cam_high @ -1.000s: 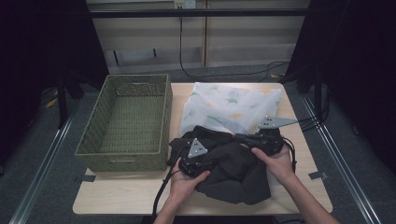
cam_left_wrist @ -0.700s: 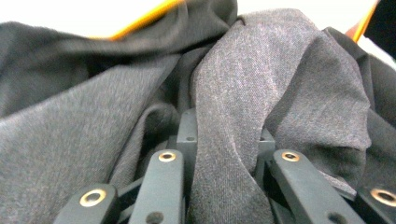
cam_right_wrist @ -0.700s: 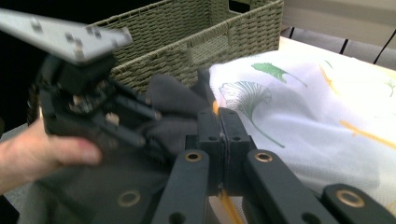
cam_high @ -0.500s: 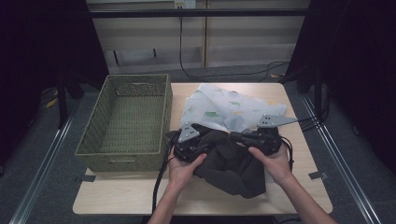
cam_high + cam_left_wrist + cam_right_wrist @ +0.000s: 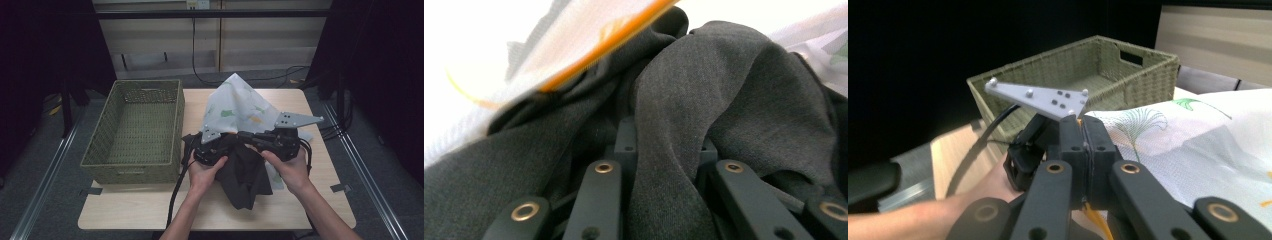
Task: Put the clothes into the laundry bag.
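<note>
Dark grey cloth (image 5: 684, 115) fills the left gripper (image 5: 212, 148) — jaws closed on a fold. Right gripper (image 5: 257, 139) pinches white printed cloth (image 5: 235, 107) shut, tented toward 12 o'clock. Lift apart gently; basket (image 5: 131, 165) waits at 9 o'clock.

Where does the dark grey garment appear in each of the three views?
High view: the dark grey garment lies low at the centre, draped under the two tools, just right of the basket.
Left gripper view: it spreads across the middle and bottom, a fold running between the jaws.
Right gripper view: I cannot make it out.
Shared landmark: the white leaf-print cloth.
</note>
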Motion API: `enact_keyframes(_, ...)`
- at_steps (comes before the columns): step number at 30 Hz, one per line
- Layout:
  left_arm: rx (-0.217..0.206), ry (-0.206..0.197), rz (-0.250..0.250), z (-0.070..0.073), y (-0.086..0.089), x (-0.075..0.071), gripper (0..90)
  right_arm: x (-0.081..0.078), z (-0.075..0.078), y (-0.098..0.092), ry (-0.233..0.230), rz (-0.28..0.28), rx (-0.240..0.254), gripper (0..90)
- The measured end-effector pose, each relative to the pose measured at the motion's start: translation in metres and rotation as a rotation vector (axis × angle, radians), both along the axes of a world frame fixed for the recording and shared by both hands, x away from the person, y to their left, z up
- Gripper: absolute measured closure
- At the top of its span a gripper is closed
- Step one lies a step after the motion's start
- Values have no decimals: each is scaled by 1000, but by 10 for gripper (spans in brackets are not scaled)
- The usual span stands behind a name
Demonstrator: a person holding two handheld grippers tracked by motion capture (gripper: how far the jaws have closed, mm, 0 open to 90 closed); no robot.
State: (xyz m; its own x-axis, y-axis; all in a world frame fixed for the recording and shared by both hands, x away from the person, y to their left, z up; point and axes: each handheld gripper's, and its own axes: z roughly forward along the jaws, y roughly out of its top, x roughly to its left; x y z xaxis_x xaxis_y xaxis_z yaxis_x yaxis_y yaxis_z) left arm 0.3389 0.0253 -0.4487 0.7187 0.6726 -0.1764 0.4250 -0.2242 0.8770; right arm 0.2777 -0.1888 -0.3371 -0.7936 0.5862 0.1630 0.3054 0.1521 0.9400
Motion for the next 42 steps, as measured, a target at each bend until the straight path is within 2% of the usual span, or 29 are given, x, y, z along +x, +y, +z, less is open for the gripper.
enact_keyframes(4, -13, -8, -12, 0, 8, 1, 738, 1, -23, -13, 41, -26, -31, 897)
enact_keyframes(5, -11, -1, -10, -1, 9, 2, 737, 1, -31, -17, 53, -42, -49, 896)
enact_keyframes(6, -12, 0, -17, -3, 10, 3, 735, 3, -47, -28, 87, -60, -67, 890)
enact_keyframes(7, -8, 1, -23, -5, 10, 3, 735, 3, -47, -28, 87, -60, -67, 890)
enact_keyframes(8, -1, 14, -40, -12, 8, 3, 732, 3, -60, -37, 107, -91, -101, 850)
enact_keyframes(9, -1, 14, -40, -12, 8, 3, 730, 3, -60, -37, 107, -91, -101, 850)
enact_keyframes(13, 46, 44, -77, -28, 1, 1, 708, 1, -78, -56, 144, -158, -179, 722)
enact_keyframes(14, 50, 55, -82, -31, 1, 1, 693, 0, -82, -61, 146, -174, -201, 720)
enact_keyframes(15, 43, 52, -89, -33, 0, 0, 665, -3, -86, -67, 155, -182, -214, 703)
enact_keyframes(17, 65, 48, -99, -33, -1, 0, 585, -8, -95, -77, 176, -209, -237, 635)
enact_keyframes(20, 82, 49, -117, -29, 0, -2, 507, -10, -101, -81, 178, -238, -278, 586)
enact_keyframes(21, 70, 52, -121, -26, 1, -4, 398, -10, -108, -83, 193, -240, -280, 569)
enact_keyframes(23, 60, 58, -137, -20, 6, -8, 367, -9, -109, -82, 190, -247, -288, 562)
enact_keyframes(24, 53, 49, -146, -15, 8, -11, 287, -9, -111, -79, 184, -244, -312, 544)
enact_keyframes(25, 50, 32, -149, -11, 11, -16, 287, -9, -111, -79, 184, -244, -312, 544)
enact_keyframes(26, 46, 11, -150, -6, 13, -21, 215, -8, -113, -76, 183, -238, -333, 550)
enact_keyframes(27, 54, -11, -161, -3, 15, -25, 215, -8, -113, -76, 183, -238, -333, 550)
enact_keyframes(28, 79, -19, -176, -1, 16, -28, 134, -6, -115, -75, 194, -252, -334, 625)
enact_keyframes(29, 105, -17, -186, -2, 16, -31, 134, -6, -115, -75, 194, -252, -334, 625)
enact_keyframes(30, 141, -12, -196, -4, 15, -32, 100, -5, -116, -76, 197, -259, -333, 665)
enact_keyframes(31, 176, 1, -207, -9, 13, -32, 43, -3, -116, -77, 206, -261, -317, 777)
enact_keyframes(32, 202, 6, -227, -15, 11, -32, 43, -3, -116, -77, 206, -261, -317, 777)
enact_keyframes(34, 268, -6, -252, -24, 6, -35, 24, -3, -116, -78, 215, -252, -307, 850)
enact_keyframes(36, 347, -32, -265, -30, -2, -38, 5, -3, -116, -77, 218, -250, -302, 855)
enact_keyframes(37, 371, -37, -273, -33, -6, -39, 0, -2, -117, -77, 218, -248, -301, 857)
enact_keyframes(39, 414, -17, -292, -40, -10, -38, 0, -2, -117, -78, 220, -244, -293, 859)
enact_keyframes(40, 436, -14, -274, -45, -13, -37, 0, -1, -116, -78, 217, -244, -290, 858)
enact_keyframes(41, 478, -42, -268, -46, -13, -37, 22, -1, -116, -78, 216, -239, -283, 856)
enact_keyframes(42, 477, -59, -246, -48, -14, -38, 86, -1, -115, -78, 212, -236, -281, 856)
